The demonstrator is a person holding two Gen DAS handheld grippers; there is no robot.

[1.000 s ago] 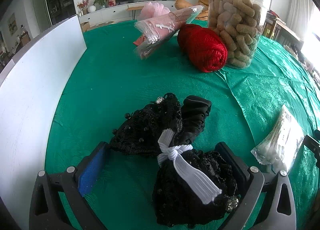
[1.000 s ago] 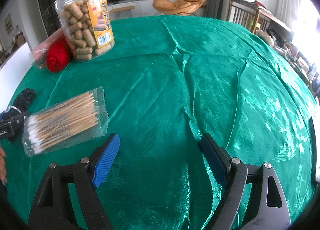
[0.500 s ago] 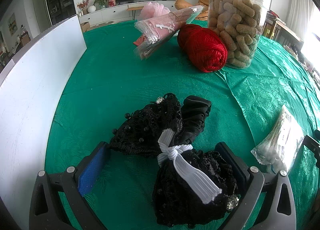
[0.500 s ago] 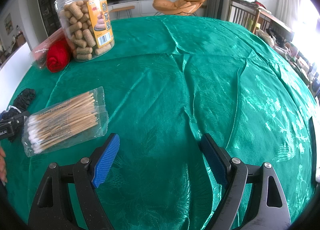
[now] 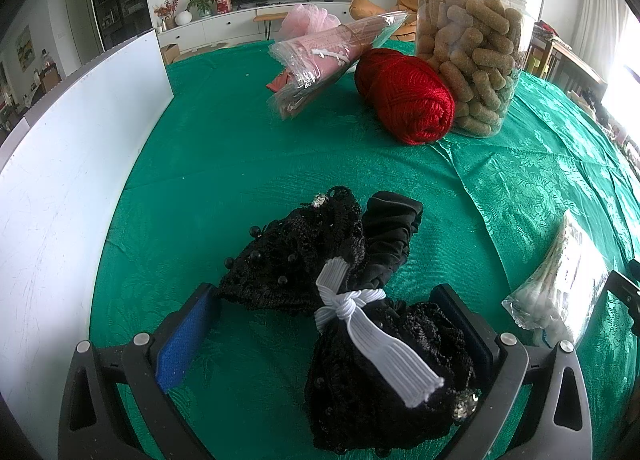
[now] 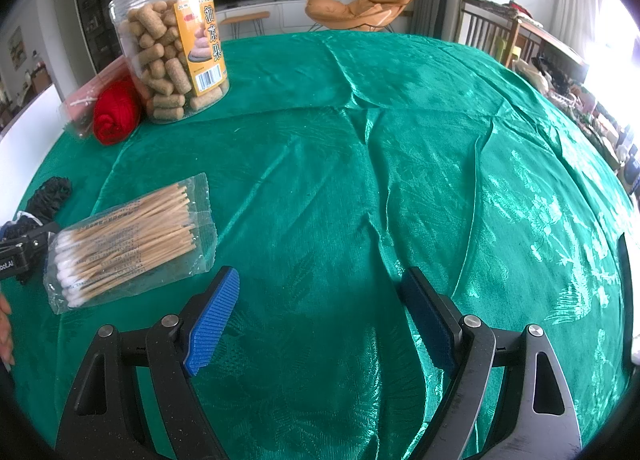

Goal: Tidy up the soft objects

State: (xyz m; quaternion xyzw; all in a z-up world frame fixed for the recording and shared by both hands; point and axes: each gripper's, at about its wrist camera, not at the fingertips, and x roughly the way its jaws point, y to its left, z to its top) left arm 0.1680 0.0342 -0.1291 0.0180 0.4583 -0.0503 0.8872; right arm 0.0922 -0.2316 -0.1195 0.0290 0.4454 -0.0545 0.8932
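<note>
A bundle of black lace scrunchies (image 5: 320, 260) tied with a white elastic band (image 5: 376, 334) lies on the green tablecloth (image 5: 224, 163). My left gripper (image 5: 326, 330) stands open around its near end, the right pad against the lace. Farther back rest a red yarn ball (image 5: 404, 97), a pink item in a clear bag (image 5: 332, 59) and a pink mesh puff (image 5: 308, 19). My right gripper (image 6: 320, 312) hangs open over bare cloth, nothing between its fingers. In its view the black scrunchies (image 6: 50, 195) and red yarn ball (image 6: 116, 111) sit far left.
A clear jar of brown snack sticks (image 5: 468, 43) stands behind the yarn. A bag of cotton swabs (image 6: 128, 236) lies between the grippers. A white board (image 5: 68, 163) walls the table's left side. Creased green cloth (image 6: 400, 163) spreads to the right.
</note>
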